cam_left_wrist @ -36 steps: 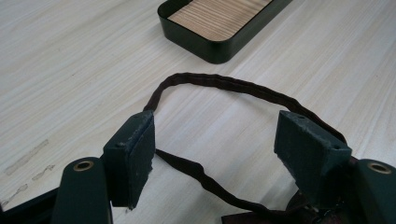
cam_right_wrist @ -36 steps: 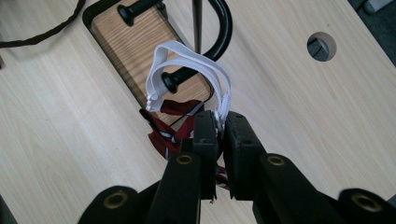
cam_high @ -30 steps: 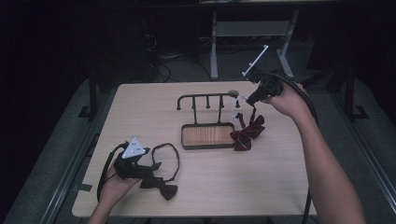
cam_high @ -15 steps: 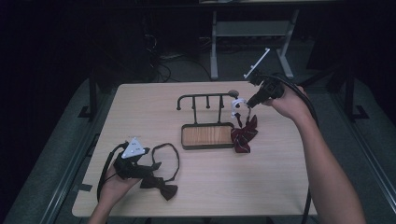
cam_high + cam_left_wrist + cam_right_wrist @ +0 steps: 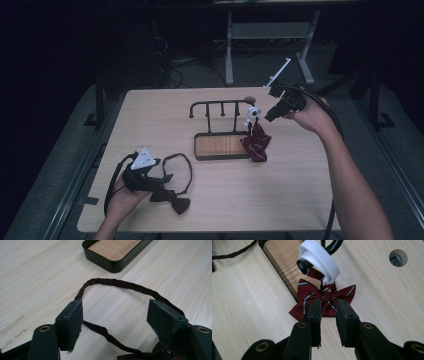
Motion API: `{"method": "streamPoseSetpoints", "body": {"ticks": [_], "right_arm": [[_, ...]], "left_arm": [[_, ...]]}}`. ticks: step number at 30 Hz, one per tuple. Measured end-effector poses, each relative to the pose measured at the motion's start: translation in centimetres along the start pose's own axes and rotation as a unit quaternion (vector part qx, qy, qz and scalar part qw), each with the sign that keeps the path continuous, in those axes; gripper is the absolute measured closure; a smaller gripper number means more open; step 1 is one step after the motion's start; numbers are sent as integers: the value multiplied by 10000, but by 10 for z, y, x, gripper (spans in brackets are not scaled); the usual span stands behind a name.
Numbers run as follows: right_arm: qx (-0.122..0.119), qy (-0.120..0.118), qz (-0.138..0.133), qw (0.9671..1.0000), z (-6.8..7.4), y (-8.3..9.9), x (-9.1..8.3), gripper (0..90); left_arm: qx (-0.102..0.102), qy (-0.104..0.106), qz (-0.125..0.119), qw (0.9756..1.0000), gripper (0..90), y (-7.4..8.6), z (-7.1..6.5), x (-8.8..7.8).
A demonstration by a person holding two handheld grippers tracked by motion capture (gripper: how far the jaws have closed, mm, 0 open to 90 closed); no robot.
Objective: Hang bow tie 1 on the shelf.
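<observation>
A red striped bow tie (image 5: 256, 142) (image 5: 325, 300) hangs by its white band (image 5: 319, 258) from the right end hook of a black rack (image 5: 220, 105). It reaches down to the right corner of the rack's tray. My right gripper (image 5: 269, 116) (image 5: 328, 302) points at the tie; its jaws have just been opening and nothing is between them. A dark bow tie (image 5: 172, 197) with a strap loop (image 5: 180, 165) (image 5: 117, 283) lies at the front left. My left gripper (image 5: 162, 180) (image 5: 115, 312) is open over that strap, a pad on either side.
The rack stands on a black tray with a wood inlay (image 5: 220, 145) (image 5: 112, 262) at mid-table. A round cable hole (image 5: 248, 98) (image 5: 398, 257) sits behind the rack. Cables trail from both grippers. Beyond the table are a dark floor and a metal stand.
The right gripper's jaws have parted and let go of the red bow tie, which has swung slightly left on the rack's end hook. The left gripper has stayed put.
</observation>
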State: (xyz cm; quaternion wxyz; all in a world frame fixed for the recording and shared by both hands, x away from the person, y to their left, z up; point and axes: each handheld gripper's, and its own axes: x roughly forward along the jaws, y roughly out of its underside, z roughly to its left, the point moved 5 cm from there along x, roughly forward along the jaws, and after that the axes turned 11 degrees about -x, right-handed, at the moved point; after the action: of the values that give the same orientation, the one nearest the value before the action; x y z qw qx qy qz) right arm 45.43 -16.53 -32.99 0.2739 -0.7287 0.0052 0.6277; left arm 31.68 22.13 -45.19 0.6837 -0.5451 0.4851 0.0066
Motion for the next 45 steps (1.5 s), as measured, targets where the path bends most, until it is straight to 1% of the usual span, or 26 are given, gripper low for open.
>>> {"method": "streamPoseSetpoints", "body": {"ticks": [5,15,20,33,37,40,42,45], "right_arm": [[-4,-94,16,10000,3,5,4,703],[-23,-197,-47,9998,10,15,12,676],[-35,-241,-67,9997,13,20,16,646],[16,-380,-139,9992,22,38,28,586],[85,-417,-201,9989,24,45,32,572],[84,-442,-227,9987,26,49,35,562],[72,-456,-239,9986,28,51,37,552],[82,-492,-259,9984,31,55,40,533]], "left_arm": [[-50,32,-12,10000,296,0,0,0],[-14,4,2,10000,296,0,0,0],[-10,1,8,10000,296,0,0,1],[-4,14,24,10000,296,1,0,2],[-7,19,35,10000,296,1,-1,2],[1,9,57,10000,296,1,-1,3],[-39,17,65,10000,297,2,-1,3],[-25,21,73,10000,301,2,-1,4]]}}
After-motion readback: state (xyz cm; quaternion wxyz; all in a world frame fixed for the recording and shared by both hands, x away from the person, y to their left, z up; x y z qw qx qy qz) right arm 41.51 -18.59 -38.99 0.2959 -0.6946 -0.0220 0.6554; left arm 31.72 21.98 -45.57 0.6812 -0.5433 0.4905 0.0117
